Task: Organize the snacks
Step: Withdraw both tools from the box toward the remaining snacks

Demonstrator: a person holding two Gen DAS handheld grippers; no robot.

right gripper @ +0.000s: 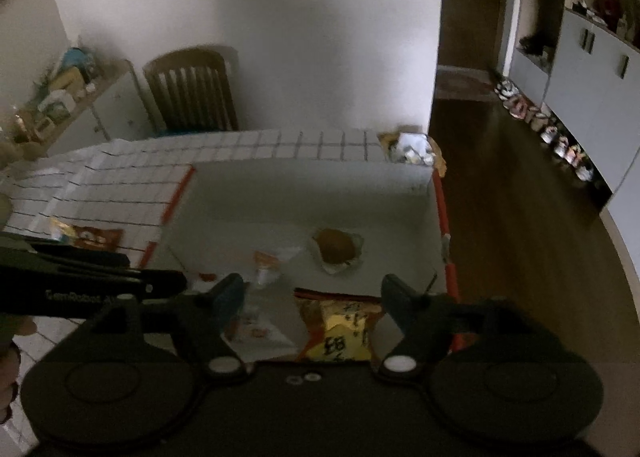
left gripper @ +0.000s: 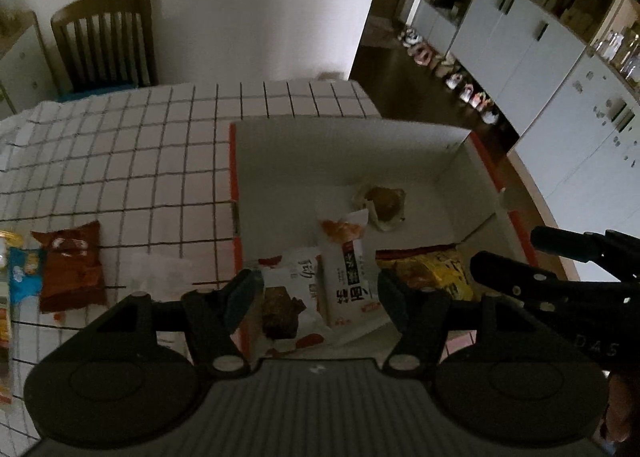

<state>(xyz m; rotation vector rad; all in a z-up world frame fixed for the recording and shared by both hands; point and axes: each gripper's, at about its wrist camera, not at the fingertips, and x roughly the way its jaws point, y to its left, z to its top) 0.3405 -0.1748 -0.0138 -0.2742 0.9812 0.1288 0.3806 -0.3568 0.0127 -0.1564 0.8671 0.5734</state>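
Note:
A white cardboard box with orange edges (left gripper: 448, 177) (right gripper: 304, 185) sits on the checked tablecloth. Inside lie a wrapped brown bun (left gripper: 382, 203) (right gripper: 334, 247), a white croissant packet (left gripper: 348, 257), a white brownie packet (left gripper: 286, 297) and a yellow chip bag (left gripper: 436, 273) (right gripper: 340, 331). My left gripper (left gripper: 314, 289) is open and empty above the white packets. My right gripper (right gripper: 312, 293) is open and empty above the yellow chip bag. A brown snack packet (left gripper: 72, 269) (right gripper: 96, 237) and a blue packet (left gripper: 24, 273) lie on the cloth left of the box.
The table with the checked cloth (left gripper: 120, 161) stands against a white wall. A wooden chair (left gripper: 104, 45) (right gripper: 192, 89) stands behind it. An open bag of wrappers (right gripper: 412, 149) sits at the table's far right corner. Cabinets and shoes (left gripper: 460, 81) line the floor at right.

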